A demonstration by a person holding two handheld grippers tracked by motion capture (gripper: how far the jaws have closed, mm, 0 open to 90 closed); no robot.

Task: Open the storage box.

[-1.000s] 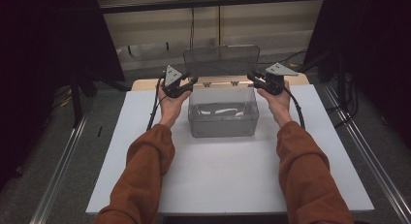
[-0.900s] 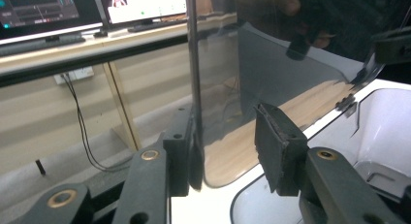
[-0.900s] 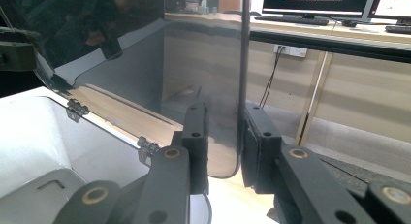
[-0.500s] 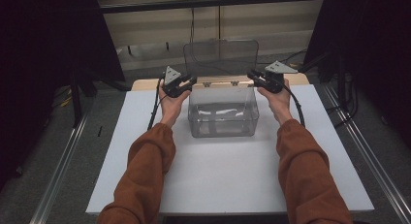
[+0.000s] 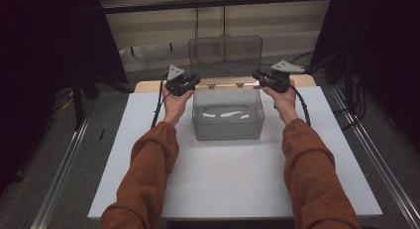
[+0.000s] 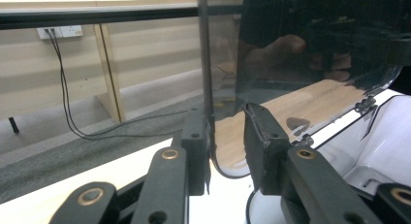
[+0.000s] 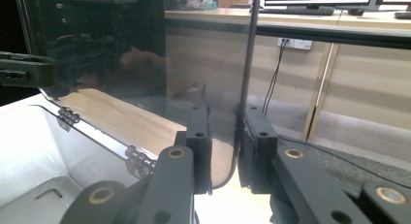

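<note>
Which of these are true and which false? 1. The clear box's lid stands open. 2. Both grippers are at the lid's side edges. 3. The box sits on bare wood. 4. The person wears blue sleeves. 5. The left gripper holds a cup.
1. True: the lid stands upright behind the clear box.
2. True: the left gripper and the right gripper each have a side edge of the lid between their jaws.
3. False: the box rests on a white table.
4. False: the sleeves are rust brown.
5. False: only the lid's edge is between its jaws.
</note>
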